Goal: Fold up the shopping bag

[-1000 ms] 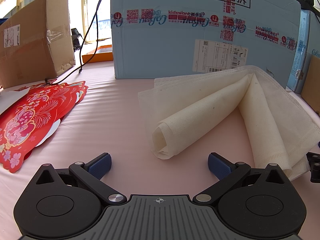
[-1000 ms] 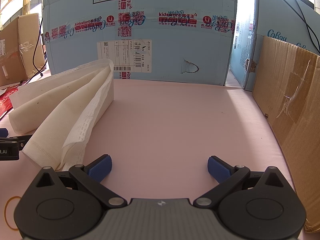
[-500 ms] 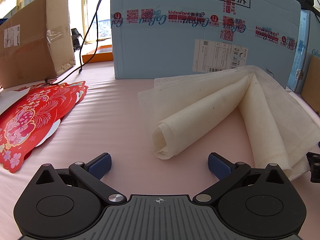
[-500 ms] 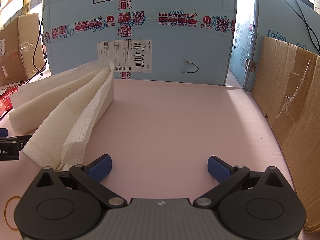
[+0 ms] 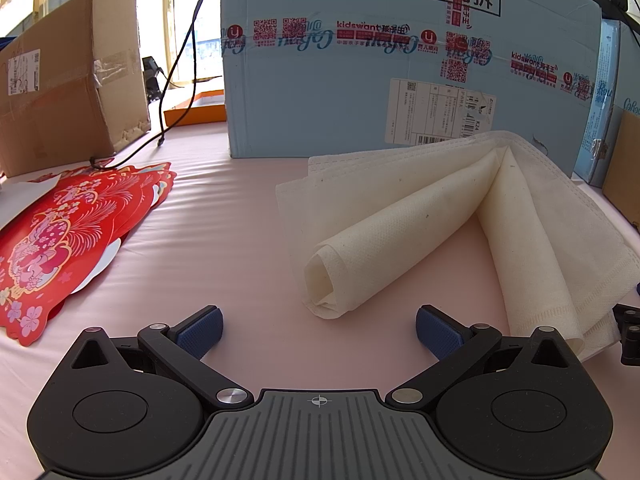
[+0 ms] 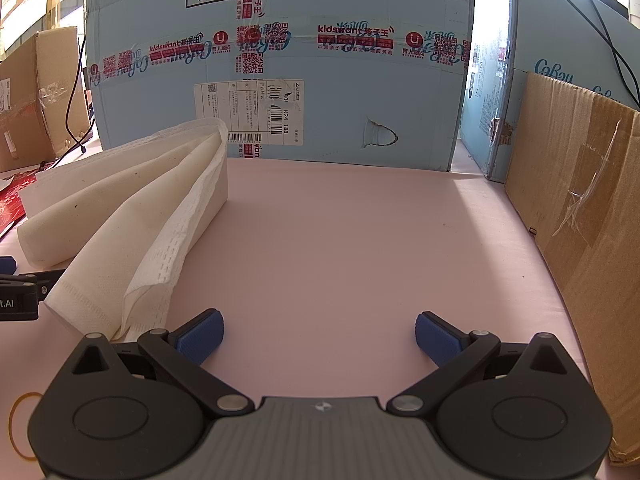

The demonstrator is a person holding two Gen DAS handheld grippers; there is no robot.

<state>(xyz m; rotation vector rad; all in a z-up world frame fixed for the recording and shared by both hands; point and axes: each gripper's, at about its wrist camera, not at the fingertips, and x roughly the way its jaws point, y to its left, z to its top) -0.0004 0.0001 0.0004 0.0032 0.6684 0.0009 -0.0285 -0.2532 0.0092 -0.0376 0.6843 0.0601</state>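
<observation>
A cream non-woven shopping bag (image 5: 472, 216) lies folded on the pink table, its layers fanning from a far corner into two loose rolls. My left gripper (image 5: 319, 330) is open just in front of the left roll's end, holding nothing. In the right wrist view the same bag (image 6: 132, 220) lies at the left, its stitched edge reaching down beside my left fingertip. My right gripper (image 6: 319, 334) is open over bare pink table, to the right of the bag, with nothing between its fingers.
A big light-blue carton (image 5: 400, 60) stands right behind the bag. Brown cardboard boxes sit at the far left (image 5: 68, 80) and along the right (image 6: 580, 208). Red paper decorations (image 5: 68, 232) lie at the left. A black cable (image 5: 176, 92) trails down. A yellow rubber band (image 6: 16, 428) lies near.
</observation>
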